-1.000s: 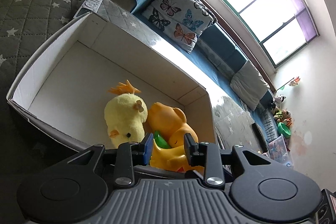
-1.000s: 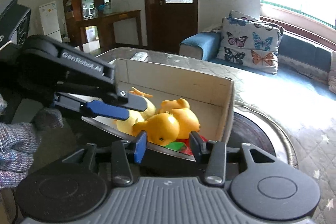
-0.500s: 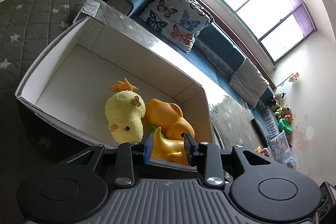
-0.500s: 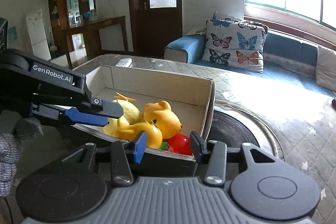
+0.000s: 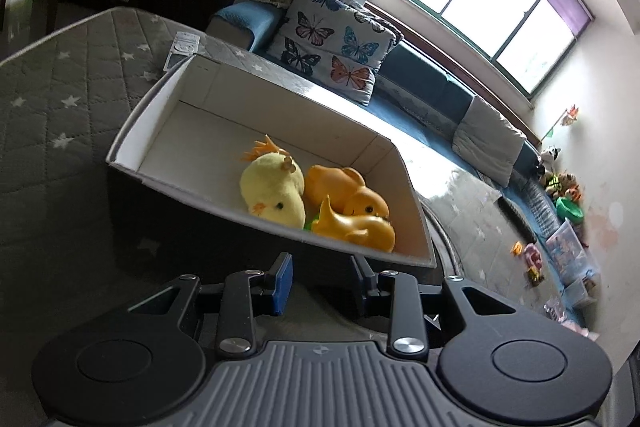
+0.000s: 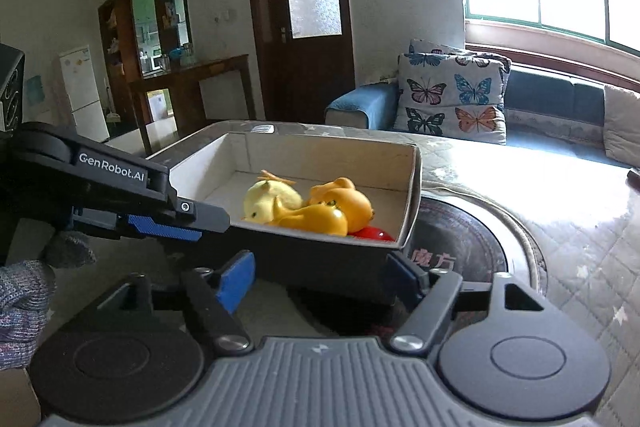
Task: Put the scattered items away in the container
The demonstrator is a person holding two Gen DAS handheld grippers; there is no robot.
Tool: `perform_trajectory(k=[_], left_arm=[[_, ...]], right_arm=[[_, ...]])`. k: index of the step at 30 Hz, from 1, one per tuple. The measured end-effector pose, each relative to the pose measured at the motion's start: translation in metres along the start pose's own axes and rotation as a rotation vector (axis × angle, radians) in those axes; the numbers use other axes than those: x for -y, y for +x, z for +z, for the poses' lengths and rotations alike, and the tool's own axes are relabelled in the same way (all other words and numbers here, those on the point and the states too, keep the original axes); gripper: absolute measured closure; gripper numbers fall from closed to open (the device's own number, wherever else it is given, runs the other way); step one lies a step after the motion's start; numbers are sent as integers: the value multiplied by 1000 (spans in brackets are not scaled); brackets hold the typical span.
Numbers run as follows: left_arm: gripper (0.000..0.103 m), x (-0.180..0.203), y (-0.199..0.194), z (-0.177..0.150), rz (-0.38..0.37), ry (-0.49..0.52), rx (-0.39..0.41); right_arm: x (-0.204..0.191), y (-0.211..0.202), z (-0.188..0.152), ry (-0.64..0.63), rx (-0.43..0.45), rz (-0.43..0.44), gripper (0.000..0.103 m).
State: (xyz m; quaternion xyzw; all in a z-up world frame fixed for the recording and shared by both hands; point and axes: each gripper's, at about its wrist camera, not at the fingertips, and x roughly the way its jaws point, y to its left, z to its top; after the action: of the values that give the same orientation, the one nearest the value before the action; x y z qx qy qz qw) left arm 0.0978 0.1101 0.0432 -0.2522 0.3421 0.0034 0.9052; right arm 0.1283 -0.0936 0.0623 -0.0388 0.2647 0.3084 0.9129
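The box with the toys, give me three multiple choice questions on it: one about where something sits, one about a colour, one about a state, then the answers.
1. Where does the yellow plush chick lie?
A. On the sofa
B. Inside the box
C. On the quilted cover outside the box

2. What colour is the toy duck next to the chick?
A. Orange
B. Purple
C. White

3. What is between the pads of the right tongs?
A. The chick
B. The remote control
C. Nothing

Answers: 1 B, the chick rests on the box floor, touching the duck. 2 A, its smooth body is orange in both views. 3 C, the right tongs are opening, with their blue pads apart and only the box's dark outer wall beyond them.
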Motion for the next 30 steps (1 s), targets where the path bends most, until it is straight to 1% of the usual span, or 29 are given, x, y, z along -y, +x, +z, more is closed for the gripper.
perform_trajectory(k=[5,7,12,15,19,22,30], left_arm=[[69,-4,-9,-14,31,17,1],[69,-5,-12,-19,46,30,5],[69,-5,-18,-30,75,64,21],[68,-6,-21,-33,86,80,23],[67,-6,-25,-37,96,92,24],[67,-4,-26,-39,113,104,15],[67,-9,-28,-40,119,90,8]], right_arm=[[-11,-10,-10,-8,4,9,13],[-15,-14,-14,-13,6,7,7],[-23,-23,-22,-24,28,-9,0],[-26,-28,-23,-17,43,-6,0],[-26,-31,-22,5,42,-12,0],[-26,-30,-22,26,27,-10,0],[-30,-23,-25,30,-14,-18,0]])
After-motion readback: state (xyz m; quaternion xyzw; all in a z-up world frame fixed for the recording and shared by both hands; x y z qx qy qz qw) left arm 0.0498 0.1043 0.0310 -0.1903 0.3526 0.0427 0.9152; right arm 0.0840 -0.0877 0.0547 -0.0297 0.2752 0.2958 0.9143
